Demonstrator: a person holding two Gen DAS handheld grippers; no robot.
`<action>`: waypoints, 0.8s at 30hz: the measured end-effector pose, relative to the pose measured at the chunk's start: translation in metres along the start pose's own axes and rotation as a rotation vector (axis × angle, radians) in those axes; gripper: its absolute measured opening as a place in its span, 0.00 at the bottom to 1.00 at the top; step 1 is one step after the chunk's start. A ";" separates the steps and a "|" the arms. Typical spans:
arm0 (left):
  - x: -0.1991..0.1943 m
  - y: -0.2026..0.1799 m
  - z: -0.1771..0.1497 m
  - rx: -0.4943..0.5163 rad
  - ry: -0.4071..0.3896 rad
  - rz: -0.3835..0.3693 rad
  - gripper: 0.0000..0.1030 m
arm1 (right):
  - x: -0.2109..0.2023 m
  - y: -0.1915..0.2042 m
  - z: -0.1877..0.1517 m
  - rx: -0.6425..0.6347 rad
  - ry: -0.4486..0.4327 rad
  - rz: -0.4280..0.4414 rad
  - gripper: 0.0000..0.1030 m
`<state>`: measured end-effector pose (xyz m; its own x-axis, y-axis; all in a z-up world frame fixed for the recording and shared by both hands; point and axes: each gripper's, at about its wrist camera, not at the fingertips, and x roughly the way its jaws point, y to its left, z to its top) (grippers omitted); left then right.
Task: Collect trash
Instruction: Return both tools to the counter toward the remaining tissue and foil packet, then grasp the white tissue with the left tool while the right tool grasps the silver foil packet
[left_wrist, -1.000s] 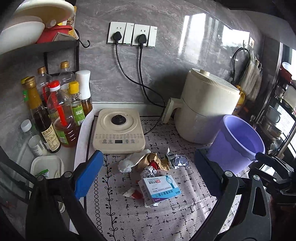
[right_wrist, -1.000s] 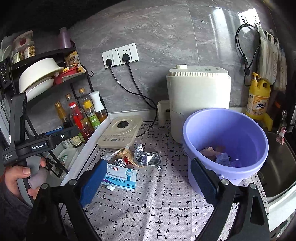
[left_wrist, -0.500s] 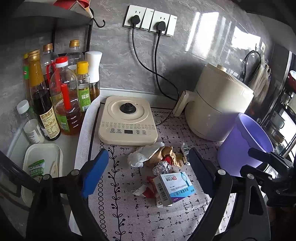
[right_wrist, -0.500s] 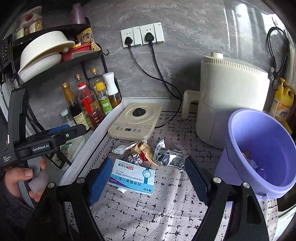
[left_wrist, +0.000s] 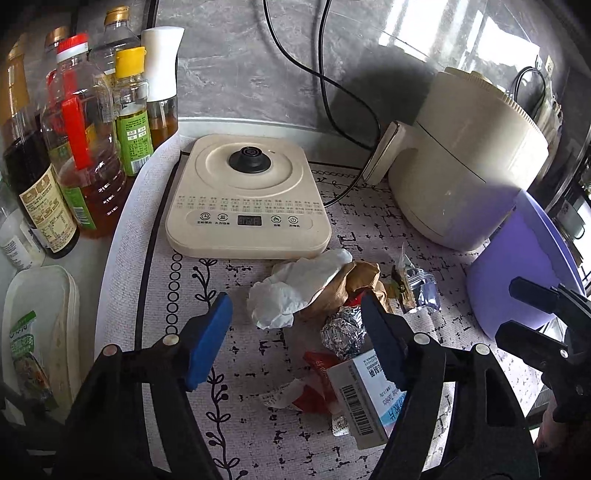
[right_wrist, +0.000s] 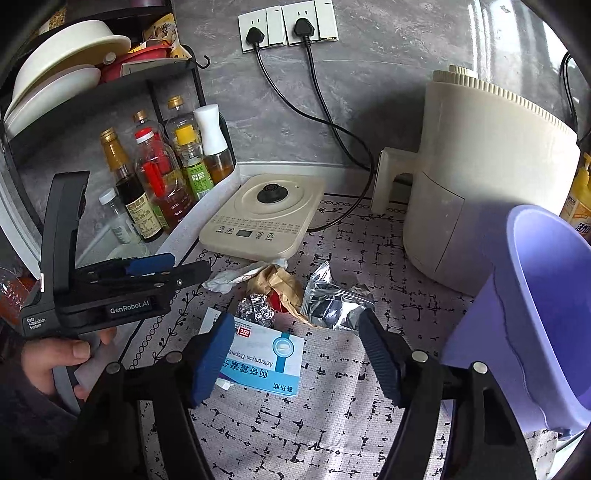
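- Far left on the worktop (left_wrist: 122, 236), a cluster of bottles (left_wrist: 79, 147) stands upright beside a cream induction base (left_wrist: 247, 199); neither belongs to the job.
- Left gripper (left_wrist: 295, 339): its jaws stand wide apart and grip nothing. The white tissue (left_wrist: 291, 288) lies in the gap between them, a little ahead of the blue pads, so it looks like the likeliest next pick.
- Just right of the tissue lies the brown paper (left_wrist: 351, 284), with the foil ball (left_wrist: 341, 330) close in front of it, near the right-hand pad. A red wrapper (left_wrist: 317, 384) and the medicine box (left_wrist: 365, 395) lie nearer the camera, the box partly behind that pad.
- Right gripper (right_wrist: 295, 354): also wide open and empty. It hovers over the medicine box (right_wrist: 264, 360), whose left edge runs behind the left pad; the silver pouch (right_wrist: 332, 299) lies just ahead, towards the right pad.
- Far right, the purple bucket (right_wrist: 535, 306) is tipped towards the pile, next to the cream air fryer (right_wrist: 487, 177). What it holds cannot be seen from either view.
- Progress, as a judgement: early or middling. Six or so pieces lie loose on the mat, nothing is gripped, and all of it has yet to reach the bucket.
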<state>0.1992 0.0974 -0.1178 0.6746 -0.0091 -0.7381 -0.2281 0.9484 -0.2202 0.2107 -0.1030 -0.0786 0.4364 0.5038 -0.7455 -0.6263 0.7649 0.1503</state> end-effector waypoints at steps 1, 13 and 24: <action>0.006 0.001 0.001 0.002 0.011 0.003 0.70 | 0.004 -0.002 0.000 0.002 0.006 -0.001 0.67; 0.057 0.019 0.003 -0.012 0.116 -0.013 0.50 | 0.061 -0.014 0.007 0.007 0.079 -0.026 0.79; 0.046 0.024 0.006 -0.044 0.079 -0.048 0.12 | 0.104 -0.026 0.014 0.001 0.155 -0.056 0.79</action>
<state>0.2285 0.1212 -0.1531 0.6285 -0.0803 -0.7736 -0.2292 0.9314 -0.2829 0.2816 -0.0648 -0.1514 0.3658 0.3928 -0.8438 -0.6032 0.7904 0.1064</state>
